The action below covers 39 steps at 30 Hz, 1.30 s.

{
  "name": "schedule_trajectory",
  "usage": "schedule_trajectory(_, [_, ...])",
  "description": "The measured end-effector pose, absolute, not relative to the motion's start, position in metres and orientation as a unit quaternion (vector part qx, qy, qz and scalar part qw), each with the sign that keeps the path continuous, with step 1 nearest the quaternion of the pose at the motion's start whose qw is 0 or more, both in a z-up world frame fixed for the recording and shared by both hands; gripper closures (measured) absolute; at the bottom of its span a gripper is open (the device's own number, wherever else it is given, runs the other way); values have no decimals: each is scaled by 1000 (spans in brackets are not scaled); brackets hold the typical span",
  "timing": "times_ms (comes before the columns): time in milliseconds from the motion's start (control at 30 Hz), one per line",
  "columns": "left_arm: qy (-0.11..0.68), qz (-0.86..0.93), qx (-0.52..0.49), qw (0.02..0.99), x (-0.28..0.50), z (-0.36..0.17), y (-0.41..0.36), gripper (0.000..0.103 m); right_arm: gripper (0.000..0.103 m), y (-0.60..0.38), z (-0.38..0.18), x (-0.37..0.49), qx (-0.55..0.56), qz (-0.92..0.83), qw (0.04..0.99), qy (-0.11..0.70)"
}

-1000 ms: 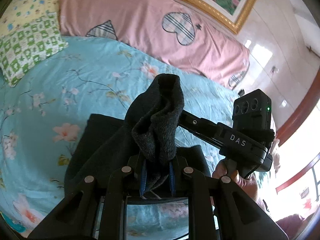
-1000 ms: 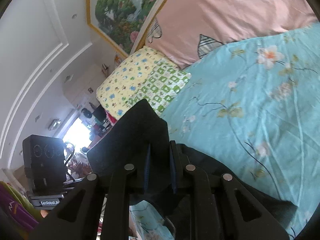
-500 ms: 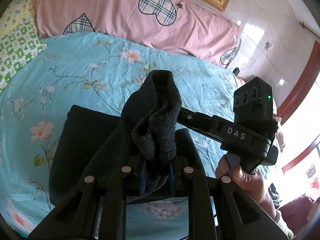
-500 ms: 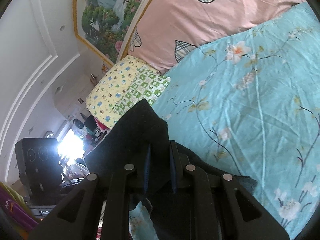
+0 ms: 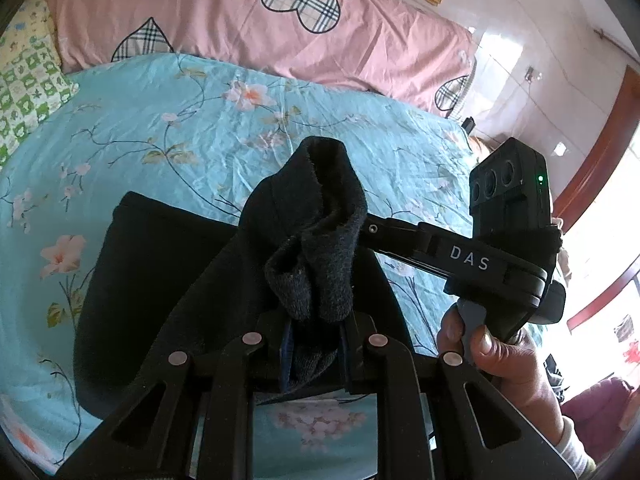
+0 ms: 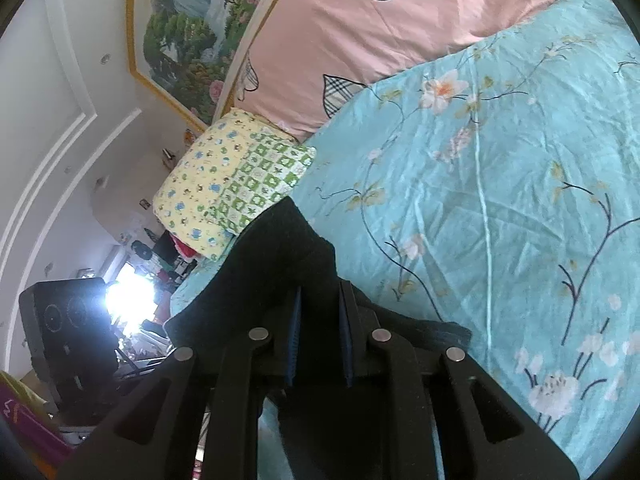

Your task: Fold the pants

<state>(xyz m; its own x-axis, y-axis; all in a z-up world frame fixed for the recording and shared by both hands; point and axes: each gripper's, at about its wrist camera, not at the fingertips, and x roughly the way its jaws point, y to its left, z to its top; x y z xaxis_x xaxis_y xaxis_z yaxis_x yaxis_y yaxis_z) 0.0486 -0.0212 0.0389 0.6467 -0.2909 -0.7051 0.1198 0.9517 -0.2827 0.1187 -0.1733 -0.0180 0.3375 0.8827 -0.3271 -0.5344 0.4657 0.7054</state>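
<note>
Dark pants lie partly spread on the light blue floral bed sheet. My left gripper is shut on a bunched edge of the pants, which sticks up between its fingers. In the left wrist view the right gripper's black body marked DAS reaches into the same bunch from the right, held by a hand. In the right wrist view my right gripper is shut on the pants, whose black cloth rises over its fingers. The left gripper's body shows at the far left there.
A pink quilt with plaid hearts lies across the head of the bed. A yellow and green patterned pillow sits beside it. A framed landscape picture hangs on the wall. A red-brown door frame stands at the right.
Both grippers have moved forward over the bed and sunk a little, carrying the pants edge with them. More of the dark cloth now lies on the sheet.
</note>
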Motion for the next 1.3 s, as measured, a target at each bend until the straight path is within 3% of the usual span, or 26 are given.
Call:
schedule_trajectory(233, [410,-131,-94,898,51,29,-29,75,73,-197,-20,115,246,392,811,358])
schedule_trajectory(267, [409,-135,-92,898,49,29,-31,67,71,-204,-20,112,250,380,817,355])
schedule_trajectory(300, [408,-141,-92,897,48,29,-32,55,66,-209,-19,111,253,371,821,353])
schedule_trajectory(333, [408,-152,-96,895,46,30,-33,50,59,-215,-18,109,257,362,824,352])
schedule_trajectory(500, [401,-172,-81,896,36,33,-42,43,36,-237,-12,93,273,328,838,340])
schedule_trajectory(567, [398,-180,-81,896,30,35,-41,43,33,-239,-10,87,276,322,840,338])
schedule_trajectory(667, [393,-188,-91,896,23,39,-34,35,21,-242,-7,77,280,311,844,334])
schedule_trajectory(1300, [373,-119,-180,902,9,48,47,33,10,-210,18,40,237,274,874,324])
